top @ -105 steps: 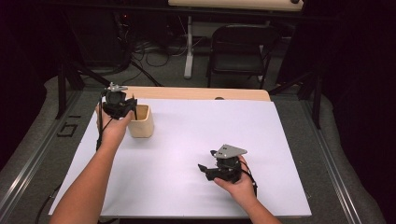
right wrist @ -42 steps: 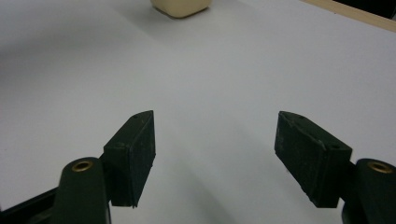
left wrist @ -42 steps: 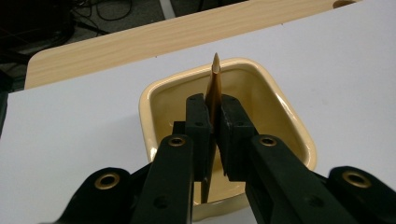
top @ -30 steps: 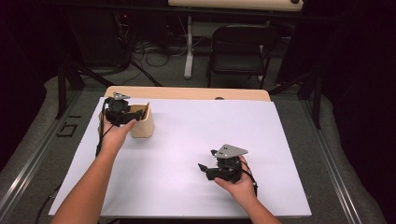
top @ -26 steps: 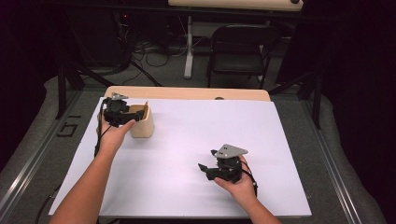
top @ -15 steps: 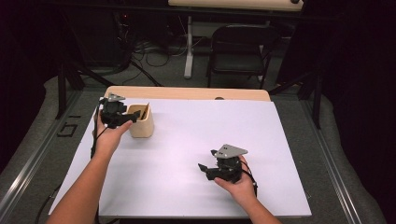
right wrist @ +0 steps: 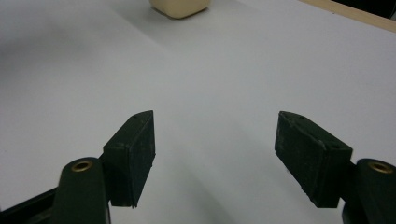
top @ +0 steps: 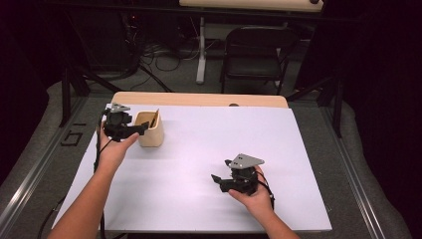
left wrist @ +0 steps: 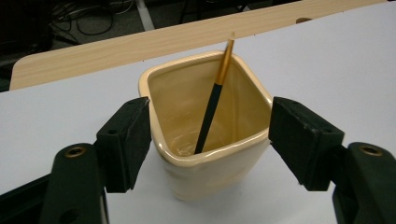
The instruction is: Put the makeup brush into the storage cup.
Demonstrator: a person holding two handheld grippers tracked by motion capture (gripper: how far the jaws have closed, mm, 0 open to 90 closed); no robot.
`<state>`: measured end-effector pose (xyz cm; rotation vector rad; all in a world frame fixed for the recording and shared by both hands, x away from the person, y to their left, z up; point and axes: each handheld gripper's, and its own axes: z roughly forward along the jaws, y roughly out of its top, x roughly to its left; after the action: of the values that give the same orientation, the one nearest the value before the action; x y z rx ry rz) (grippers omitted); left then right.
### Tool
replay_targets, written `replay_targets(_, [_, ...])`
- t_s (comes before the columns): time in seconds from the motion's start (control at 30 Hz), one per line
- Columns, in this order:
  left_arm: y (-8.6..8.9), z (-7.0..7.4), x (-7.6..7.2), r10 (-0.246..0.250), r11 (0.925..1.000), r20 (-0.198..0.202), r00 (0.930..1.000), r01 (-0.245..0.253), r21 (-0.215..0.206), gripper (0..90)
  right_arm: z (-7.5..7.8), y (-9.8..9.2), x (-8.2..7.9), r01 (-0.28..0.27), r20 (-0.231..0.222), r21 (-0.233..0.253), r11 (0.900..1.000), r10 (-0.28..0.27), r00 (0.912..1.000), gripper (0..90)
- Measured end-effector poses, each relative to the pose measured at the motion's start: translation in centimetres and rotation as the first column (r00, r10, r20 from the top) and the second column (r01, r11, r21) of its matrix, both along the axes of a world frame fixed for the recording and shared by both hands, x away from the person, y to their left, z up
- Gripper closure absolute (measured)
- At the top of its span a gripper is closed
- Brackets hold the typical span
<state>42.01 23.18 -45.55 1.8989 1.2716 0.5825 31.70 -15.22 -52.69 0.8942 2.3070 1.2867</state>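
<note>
Up close, left tongs (left wrist: 210, 140) flank the cup (left wrist: 205, 140); brush (left wrist: 214, 100) inside

No lettering, label, brand or number can be read on anything in these pictures.

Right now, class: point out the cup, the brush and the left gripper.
cup (left wrist: 210, 175), left gripper view, front wall
brush (left wrist: 212, 109), left gripper view, black handle
left gripper (top: 142, 129), high view, between fingertips
</note>
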Motion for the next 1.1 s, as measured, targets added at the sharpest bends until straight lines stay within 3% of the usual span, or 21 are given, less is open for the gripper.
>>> replay_targets(0.2, [0.1,0.0,-0.9,-0.021,0.9997,0.000,0.9998,0.021,0.011,21.9,0.1,0.0,0.0,-0.001,-0.004,0.005,1.000,0.001,1.0000,26.9])
replay_targets(0.5, [0.0,-0.1,-2.5,-0.070,0.9975,0.010,0.9975,0.070,0.003,21.8,0.3,0.0,0.0,0.002,-0.003,0.006,1.000,-0.002,1.0000,23.2])
replay_targets(1.1, [-0.9,-0.8,-5.4,-0.149,0.9885,0.021,0.9886,0.148,0.031,22.8,0.8,-0.3,-0.2,0.011,0.004,0.008,1.000,-0.011,0.9999,22.3])
